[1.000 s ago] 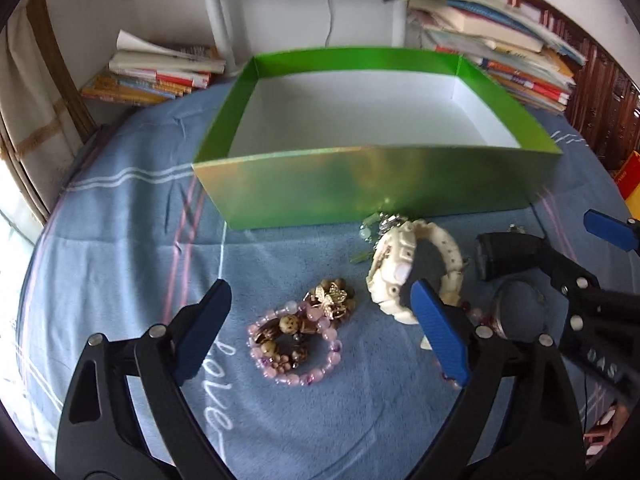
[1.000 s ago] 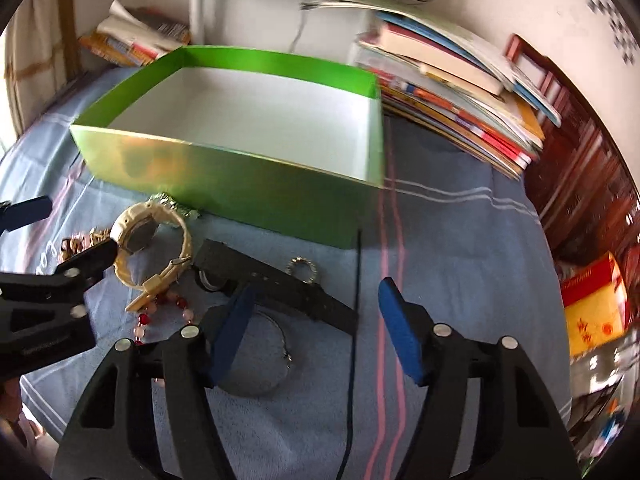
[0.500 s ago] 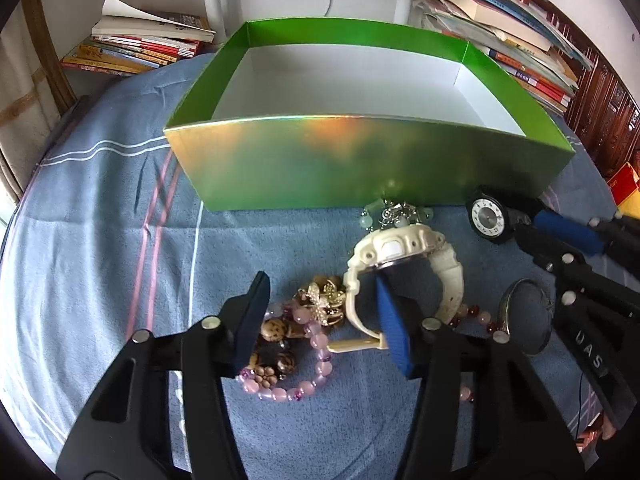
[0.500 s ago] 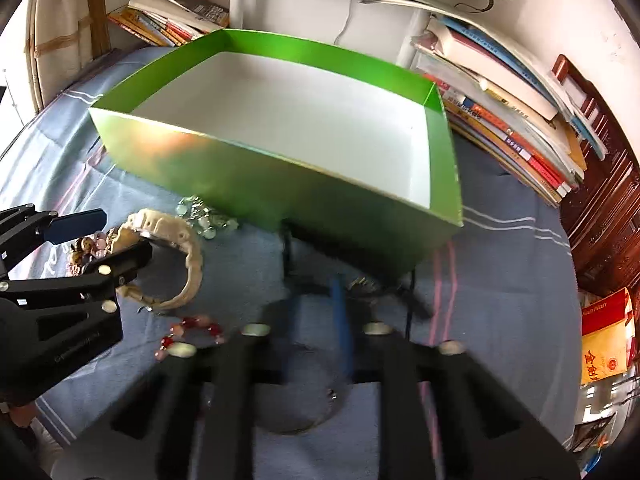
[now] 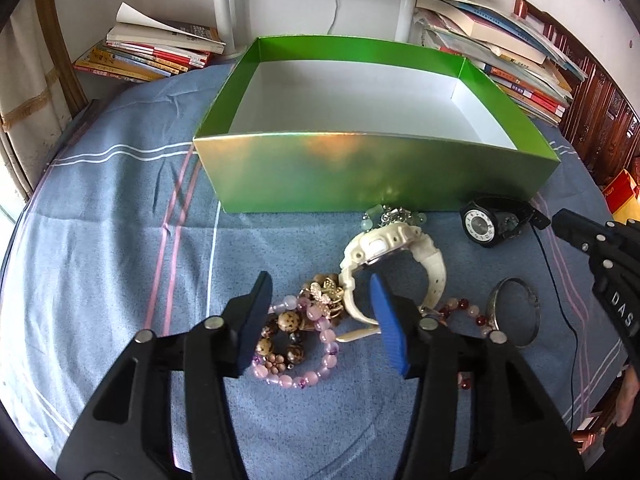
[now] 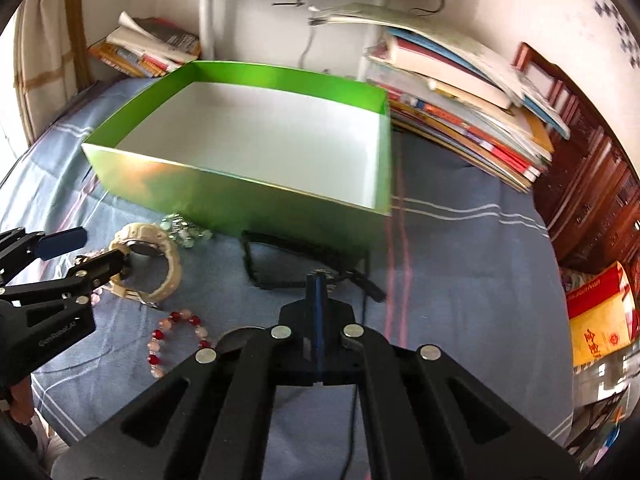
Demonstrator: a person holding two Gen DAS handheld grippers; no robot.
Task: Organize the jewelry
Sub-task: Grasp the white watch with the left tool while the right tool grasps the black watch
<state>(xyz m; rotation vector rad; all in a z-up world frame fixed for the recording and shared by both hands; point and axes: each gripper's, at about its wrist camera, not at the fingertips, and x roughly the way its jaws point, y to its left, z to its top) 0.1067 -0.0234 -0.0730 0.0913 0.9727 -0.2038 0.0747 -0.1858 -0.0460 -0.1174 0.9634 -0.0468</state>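
Observation:
An empty green box (image 5: 360, 172) with a white inside stands on the blue cloth; it also shows in the right wrist view (image 6: 240, 196). In front of it lie a cream watch (image 5: 394, 256), a pink bead bracelet (image 5: 296, 340) with a gold charm, a black watch (image 5: 486, 226), a metal bangle (image 5: 516, 312) and a red bead bracelet (image 6: 176, 332). My left gripper (image 5: 320, 316) is open, its jaws over the pink bracelet and the cream watch's strap. My right gripper (image 6: 318, 292) is shut on the black watch's strap (image 6: 288, 256), which trails towards the box.
Stacks of books and magazines (image 5: 516, 64) lie behind and right of the box, more books (image 5: 156, 52) at the back left. A dark wooden cabinet (image 6: 592, 184) stands at the right. A thin black cable (image 5: 560, 304) runs across the cloth.
My right gripper has closed on the black watch's strap and the watch has shifted. My left gripper has narrowed and moved forward over the pink bracelet and cream watch.

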